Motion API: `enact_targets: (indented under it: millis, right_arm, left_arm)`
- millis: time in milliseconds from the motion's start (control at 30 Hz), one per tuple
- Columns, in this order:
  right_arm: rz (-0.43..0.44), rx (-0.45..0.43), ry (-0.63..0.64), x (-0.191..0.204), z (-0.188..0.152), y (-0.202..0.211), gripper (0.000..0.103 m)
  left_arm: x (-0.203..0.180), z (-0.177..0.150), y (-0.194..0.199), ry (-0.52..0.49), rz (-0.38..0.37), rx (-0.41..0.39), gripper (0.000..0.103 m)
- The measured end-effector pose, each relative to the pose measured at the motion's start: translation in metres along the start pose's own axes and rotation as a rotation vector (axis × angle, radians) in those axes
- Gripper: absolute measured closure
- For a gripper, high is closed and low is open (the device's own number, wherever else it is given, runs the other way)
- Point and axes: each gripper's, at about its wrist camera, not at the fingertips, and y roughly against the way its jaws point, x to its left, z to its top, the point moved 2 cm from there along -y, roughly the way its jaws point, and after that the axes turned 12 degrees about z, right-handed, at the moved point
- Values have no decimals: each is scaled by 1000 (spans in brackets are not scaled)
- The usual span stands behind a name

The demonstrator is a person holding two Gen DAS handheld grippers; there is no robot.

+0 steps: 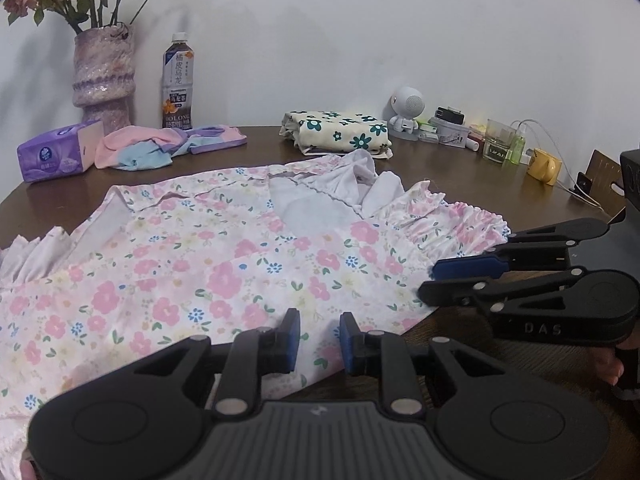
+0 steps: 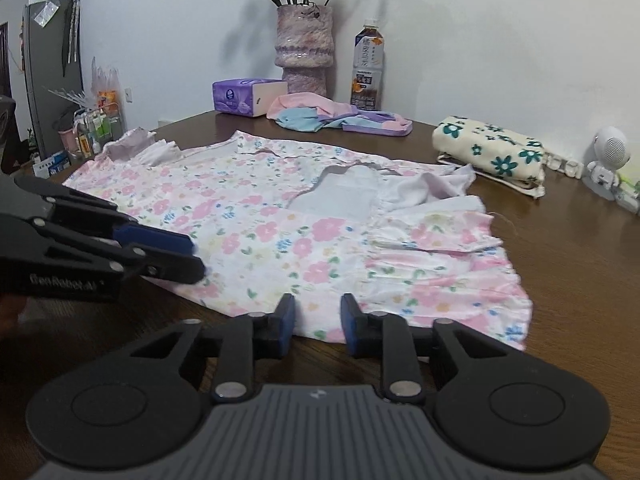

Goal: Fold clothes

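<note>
In the left wrist view, a white garment printed with pink and blue flowers (image 1: 224, 264) lay spread flat over the near part of a dark brown wooden table (image 1: 460, 168), its ruffled sleeve reaching toward the table's right edge. The left gripper (image 1: 319, 338) hovered over the garment's near hem with its blue-padded fingers parted by a clear gap and nothing between them. The right gripper (image 1: 430, 280) came in from the right, turned on its side, with its tips at the garment's right edge below the ruffled sleeve; its fingers stood apart, and I cannot tell whether any cloth was caught there. Along the far edge stood a purple tissue pack (image 1: 60, 154), a mottled lilac vase of dried roses (image 1: 103, 76), a dark tea bottle (image 1: 177, 82), a pink, blue and purple bundle of cloth (image 1: 168, 146), a folded cream cloth with teal flowers (image 1: 340, 130) and a small white robot-shaped speaker (image 1: 406, 114).

In the right wrist view, the same floral garment (image 2: 280, 232) covered the middle of the table (image 2: 580, 240), neckline toward the far edge. The right gripper (image 2: 318, 320) sat at the near hem, fingers apart and empty. The left gripper (image 2: 196, 258) reached in from the left, tips over the garment's near left edge, slightly parted; whether it held fabric could not be made out.
</note>
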Motion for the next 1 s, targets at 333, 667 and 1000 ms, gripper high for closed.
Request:
enact_targets:
  millis: [333, 667, 1000]
  right_arm:
    - [-60, -18, -96, -45, -14, 27, 78]
    - [-138, -36, -155, -67, -22, 44, 90]
    - [75, -125, -44, 10, 4, 36, 88]
  left_arm:
    - [2, -1, 0, 2, 0, -2, 84]
    - [-1, -1, 1, -7, 10, -3, 84]
    - [0, -1, 1, -6, 10, -4, 83]
